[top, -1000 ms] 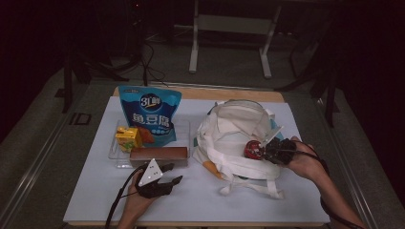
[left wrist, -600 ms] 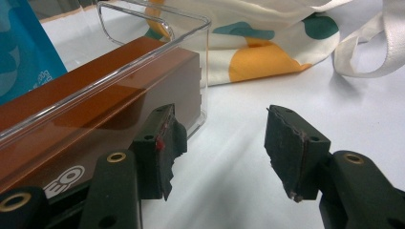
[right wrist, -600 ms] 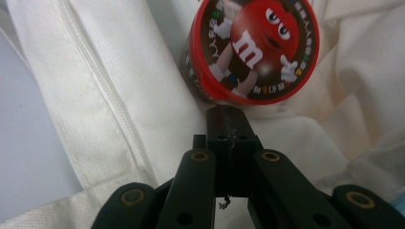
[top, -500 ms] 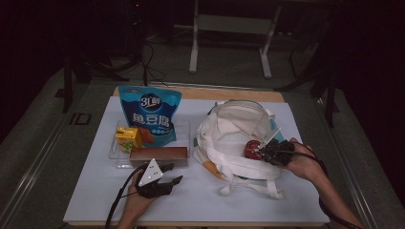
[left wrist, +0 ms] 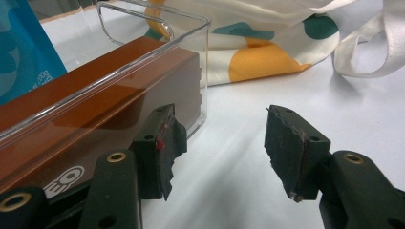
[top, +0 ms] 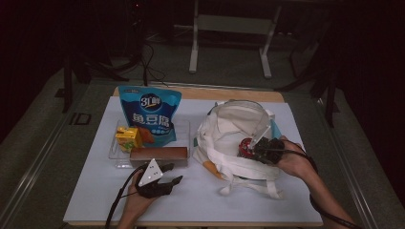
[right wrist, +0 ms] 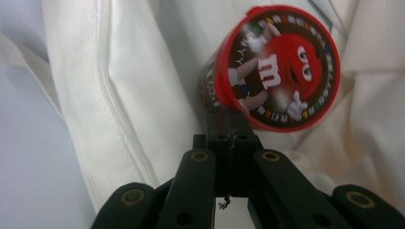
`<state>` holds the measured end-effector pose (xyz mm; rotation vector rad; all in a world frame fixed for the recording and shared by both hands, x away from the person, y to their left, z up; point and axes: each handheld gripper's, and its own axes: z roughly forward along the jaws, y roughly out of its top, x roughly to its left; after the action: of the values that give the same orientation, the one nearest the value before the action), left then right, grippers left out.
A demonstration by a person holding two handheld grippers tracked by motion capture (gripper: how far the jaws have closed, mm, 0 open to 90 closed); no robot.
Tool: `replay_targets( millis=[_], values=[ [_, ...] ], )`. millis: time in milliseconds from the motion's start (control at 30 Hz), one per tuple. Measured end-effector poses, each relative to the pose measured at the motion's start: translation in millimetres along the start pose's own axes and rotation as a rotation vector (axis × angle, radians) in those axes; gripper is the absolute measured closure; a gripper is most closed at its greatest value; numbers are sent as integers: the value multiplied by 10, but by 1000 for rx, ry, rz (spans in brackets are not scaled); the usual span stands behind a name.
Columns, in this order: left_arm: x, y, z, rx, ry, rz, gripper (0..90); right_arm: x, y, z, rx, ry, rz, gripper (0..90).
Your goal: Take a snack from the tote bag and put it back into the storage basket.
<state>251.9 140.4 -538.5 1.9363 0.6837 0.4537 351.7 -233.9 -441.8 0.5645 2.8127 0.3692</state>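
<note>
Left tongs [top: 175, 173] low, jaws apart, nothing between. Right tongs [top: 253, 148] jaws pressed together, forearm angled inward.

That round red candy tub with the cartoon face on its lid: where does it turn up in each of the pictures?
High view: the candy tub lies right of centre on the cloth bag, at the tip of the right hand-held gripper.
Left gripper view: not in it.
Right gripper view: upper right, lid toward the camera, just beyond the shut jaws.
Shared landmark: the cloth bag.
</note>
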Motion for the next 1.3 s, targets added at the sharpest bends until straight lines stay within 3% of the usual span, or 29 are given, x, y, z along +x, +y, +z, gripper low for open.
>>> replay_targets(
  millis=[300,400,533,667,800,1033,1300],
  values=[
    [0,0,0,0,-1,0,452,16,166,-23,-32,13,-15,893],
    [0,0,0,0,-1,0,452,-9,212,-91,-46,12,-24,795],
    [-1,0,-1,2,-2,2,452,-77,245,-143,-40,-22,-28,660],
    [1,0,-1,2,-2,2,452,-158,246,-119,-20,-20,-16,554],
    [1,0,0,2,-2,2,452,-200,248,-94,-12,-22,-6,510],
    [0,0,0,2,-3,3,451,-258,285,-4,26,-33,-4,293],
    [0,0,1,3,-3,3,448,-265,322,101,63,-3,-12,231]
  ],
)
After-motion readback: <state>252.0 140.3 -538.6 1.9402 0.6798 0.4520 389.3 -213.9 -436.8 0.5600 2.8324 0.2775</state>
